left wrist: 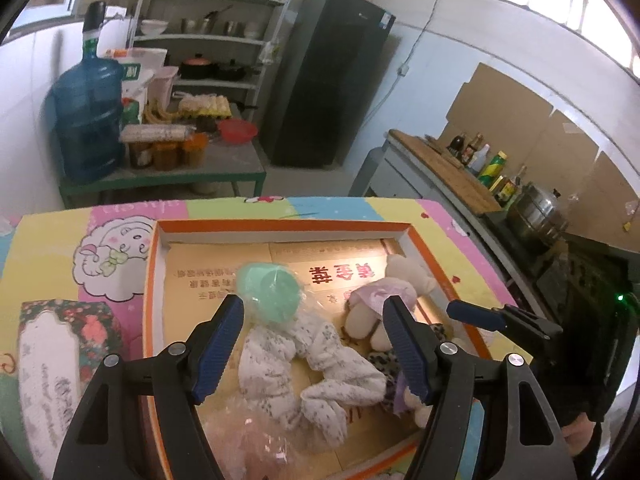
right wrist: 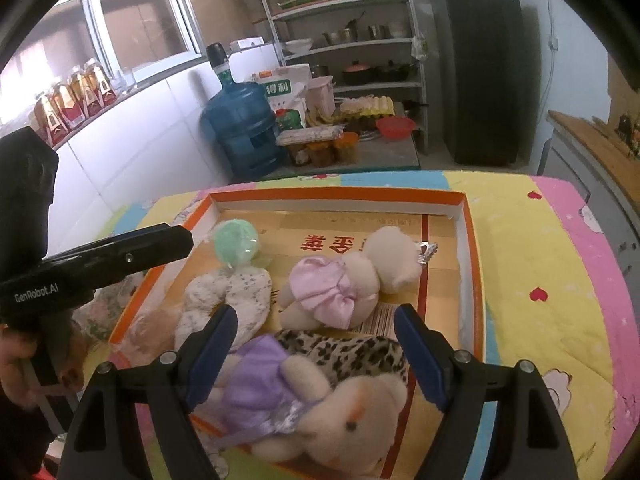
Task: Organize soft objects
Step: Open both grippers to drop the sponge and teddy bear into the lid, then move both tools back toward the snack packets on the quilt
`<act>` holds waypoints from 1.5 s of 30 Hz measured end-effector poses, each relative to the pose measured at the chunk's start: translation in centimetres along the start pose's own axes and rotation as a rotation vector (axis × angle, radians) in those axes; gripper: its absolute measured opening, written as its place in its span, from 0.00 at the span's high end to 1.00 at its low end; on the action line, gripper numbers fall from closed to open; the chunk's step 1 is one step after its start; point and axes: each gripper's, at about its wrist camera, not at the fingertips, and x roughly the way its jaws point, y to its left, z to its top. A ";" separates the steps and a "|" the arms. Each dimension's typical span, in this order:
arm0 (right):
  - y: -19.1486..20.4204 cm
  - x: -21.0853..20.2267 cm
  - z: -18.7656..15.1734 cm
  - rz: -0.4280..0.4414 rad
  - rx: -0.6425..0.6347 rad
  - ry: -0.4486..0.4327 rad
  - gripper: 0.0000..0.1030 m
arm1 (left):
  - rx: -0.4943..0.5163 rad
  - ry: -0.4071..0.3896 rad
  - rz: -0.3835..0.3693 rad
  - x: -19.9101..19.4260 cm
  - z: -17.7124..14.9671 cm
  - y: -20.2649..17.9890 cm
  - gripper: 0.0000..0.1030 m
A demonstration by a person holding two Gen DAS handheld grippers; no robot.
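Note:
An orange-rimmed cardboard tray lies on the quilted table and holds the soft things. My left gripper hangs open over a white floral cloth, just short of a green puff in clear wrap. My right gripper is open above a plush bear in a purple dress, which lies over the tray's near rim beside a leopard-print cloth. A bear in a pink dress lies mid-tray. Nothing sits between either pair of pads.
A floral tissue box stands left of the tray on the colourful quilt. A hand holds the left tool. Beyond the table are a water jug, shelves, a dark fridge and a counter with bottles.

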 end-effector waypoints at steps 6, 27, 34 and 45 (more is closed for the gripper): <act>2.7 -2.5 -0.3 0.005 -0.039 -0.051 0.22 | 0.028 -0.049 0.008 -3.1 -0.7 -0.1 0.29; 11.5 -7.2 -3.6 0.009 -0.117 -0.150 0.22 | 0.089 -0.188 0.045 -13.8 -5.9 0.9 0.29; 13.8 -8.2 -5.3 -0.021 -0.111 -0.204 0.22 | 0.119 -0.232 0.096 -16.8 -7.8 1.8 0.29; 18.4 -7.9 -8.6 -0.008 -0.129 -0.232 0.22 | 0.119 -0.270 0.161 -20.3 -11.2 4.3 0.29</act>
